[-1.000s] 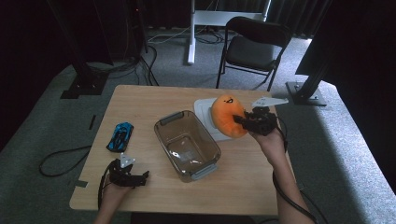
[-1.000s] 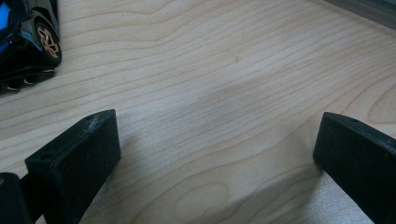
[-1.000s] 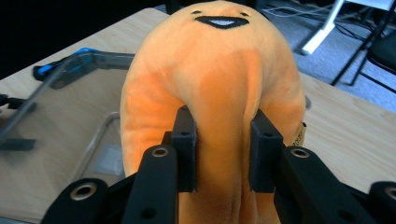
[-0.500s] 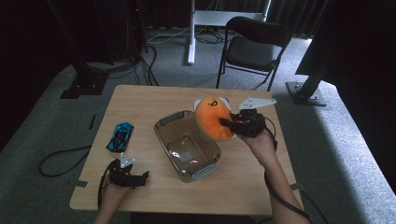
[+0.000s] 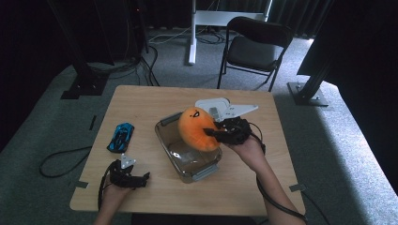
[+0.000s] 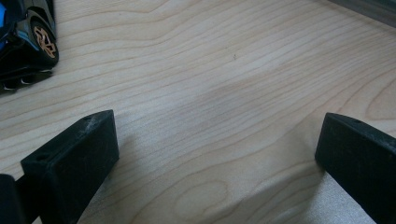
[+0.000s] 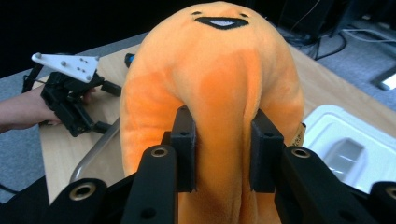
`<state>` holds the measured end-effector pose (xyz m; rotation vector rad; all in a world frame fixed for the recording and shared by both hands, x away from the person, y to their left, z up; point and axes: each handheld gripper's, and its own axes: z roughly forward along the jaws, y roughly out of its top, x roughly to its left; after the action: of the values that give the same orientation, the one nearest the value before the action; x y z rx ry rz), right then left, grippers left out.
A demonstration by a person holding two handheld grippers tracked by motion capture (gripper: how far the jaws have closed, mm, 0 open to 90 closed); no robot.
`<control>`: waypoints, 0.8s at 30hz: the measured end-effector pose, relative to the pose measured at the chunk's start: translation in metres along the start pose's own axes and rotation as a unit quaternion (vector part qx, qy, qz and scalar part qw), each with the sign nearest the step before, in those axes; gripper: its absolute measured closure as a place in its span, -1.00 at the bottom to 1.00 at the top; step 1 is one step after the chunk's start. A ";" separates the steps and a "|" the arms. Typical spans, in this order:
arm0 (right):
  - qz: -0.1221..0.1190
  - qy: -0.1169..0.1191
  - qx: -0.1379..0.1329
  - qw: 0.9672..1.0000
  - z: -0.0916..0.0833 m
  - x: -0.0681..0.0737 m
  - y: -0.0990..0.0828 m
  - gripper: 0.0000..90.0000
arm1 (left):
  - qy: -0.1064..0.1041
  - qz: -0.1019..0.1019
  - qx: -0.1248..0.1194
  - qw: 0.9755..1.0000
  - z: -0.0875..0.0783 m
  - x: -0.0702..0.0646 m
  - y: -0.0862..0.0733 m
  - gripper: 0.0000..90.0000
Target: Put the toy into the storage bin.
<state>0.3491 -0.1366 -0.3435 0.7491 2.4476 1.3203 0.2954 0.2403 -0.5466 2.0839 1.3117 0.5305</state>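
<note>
Orange plush toy (image 7: 212,93), soft and probably light, pinched in a fold by the right gripper (image 7: 222,156) above a glass dish (image 5: 206,171); left gripper (image 6: 215,154) rests spread.

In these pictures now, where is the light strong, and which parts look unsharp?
High view: table lit, room behind dark. Right gripper view: orange plush toy sharp, right tongs slightly soft. Left gripper view: wood grain sharp, left tongs blurred, soft shadows beside them.
</note>
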 end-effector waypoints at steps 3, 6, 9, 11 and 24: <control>-0.005 0.011 0.008 1.000 0.007 0.004 -0.001 0.52 | 0.000 0.001 0.000 1.000 0.000 0.000 0.000 -1.00; -0.010 0.021 0.013 1.000 0.014 0.007 -0.003 0.52 | -0.001 0.001 0.000 1.000 0.000 0.000 0.000 -1.00; -0.016 0.030 0.021 0.999 0.020 0.012 -0.004 0.52 | -0.001 0.001 0.000 1.000 0.000 0.000 0.000 -1.00; -0.018 0.033 0.026 0.999 0.024 0.014 -0.005 0.52 | -0.001 0.001 0.000 1.000 0.000 0.000 0.000 -1.00; -0.028 0.046 0.066 0.996 0.051 0.022 -0.019 0.51 | -0.001 0.001 -0.001 1.000 0.000 0.000 0.000 -1.00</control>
<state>0.3482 -0.0974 -0.3869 0.6584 2.6307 1.2078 0.2952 0.2404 -0.5467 2.0851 1.3068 0.5298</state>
